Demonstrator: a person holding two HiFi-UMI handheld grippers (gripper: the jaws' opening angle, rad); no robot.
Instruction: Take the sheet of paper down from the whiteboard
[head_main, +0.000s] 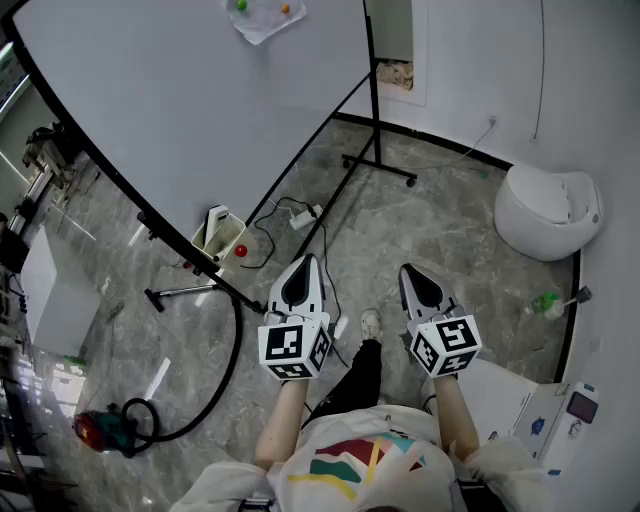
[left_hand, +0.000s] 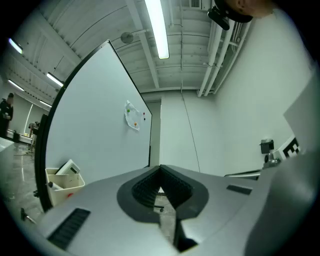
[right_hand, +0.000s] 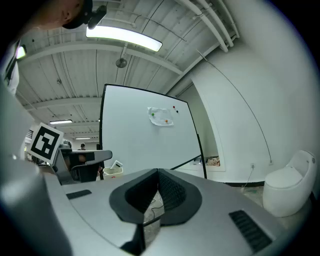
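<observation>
Paper sheet (head_main: 262, 22), crumpled, hangs high on the whiteboard (head_main: 180, 110) at twelve o'clock, under a green magnet (head_main: 240, 5) and an orange magnet (head_main: 285, 8). It looks light, limp and easily torn, so a free lower corner seems the best place to pinch. No writing is readable. The left tongs (head_main: 309, 260) and right tongs (head_main: 406, 269) are both clenched and empty, well apart from it.

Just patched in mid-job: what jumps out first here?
The big whiteboard fills the head view's upper left, with the crumpled sheet of paper stuck high on it. The left gripper and right gripper sit bottom centre, both shut and empty, well short of the board.
</observation>
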